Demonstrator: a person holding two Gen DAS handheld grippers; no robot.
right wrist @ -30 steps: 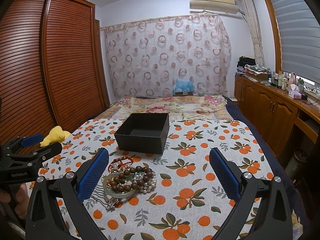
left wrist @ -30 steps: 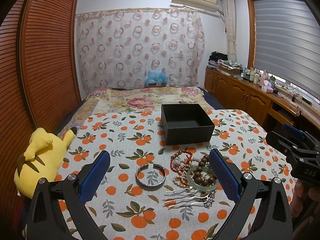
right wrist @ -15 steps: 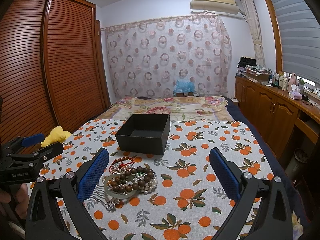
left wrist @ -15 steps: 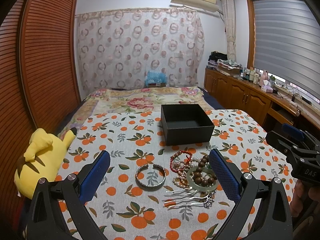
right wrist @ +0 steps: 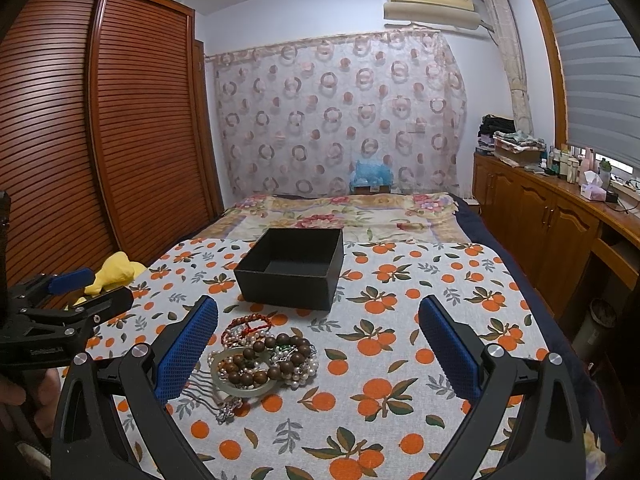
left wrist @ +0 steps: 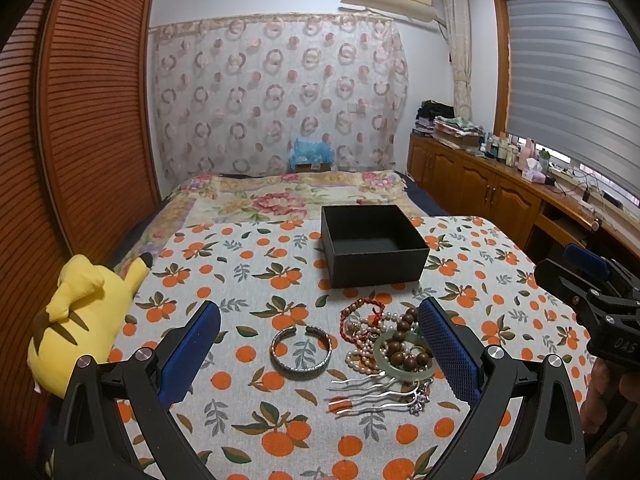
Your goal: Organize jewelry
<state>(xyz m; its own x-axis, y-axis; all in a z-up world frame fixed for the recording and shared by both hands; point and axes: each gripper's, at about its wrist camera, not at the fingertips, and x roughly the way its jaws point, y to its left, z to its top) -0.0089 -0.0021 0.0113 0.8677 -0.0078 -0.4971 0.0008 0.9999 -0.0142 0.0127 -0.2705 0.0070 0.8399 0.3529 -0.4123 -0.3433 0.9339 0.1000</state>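
Both grippers, left (left wrist: 318, 344) and right (right wrist: 318, 344), spread wide over an orange-print cloth (left wrist: 256, 276). Just ahead, a silver bangle (left wrist: 301, 352) beside a jewelry heap (right wrist: 264, 360); beyond, an open black box (left wrist: 374, 246), then a bed (left wrist: 280, 196).

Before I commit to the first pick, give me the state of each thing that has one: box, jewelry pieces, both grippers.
black box: lidless, upright, nothing visible inside.
silver cuff bangle: flat on the cloth, apart from the pile.
jade bangle: in the pile, wooden beads lying across it.
wooden bead bracelet: on top of the pile.
silver hair comb: flat at the pile's near edge.
left gripper: open, empty.
right gripper: open, empty.
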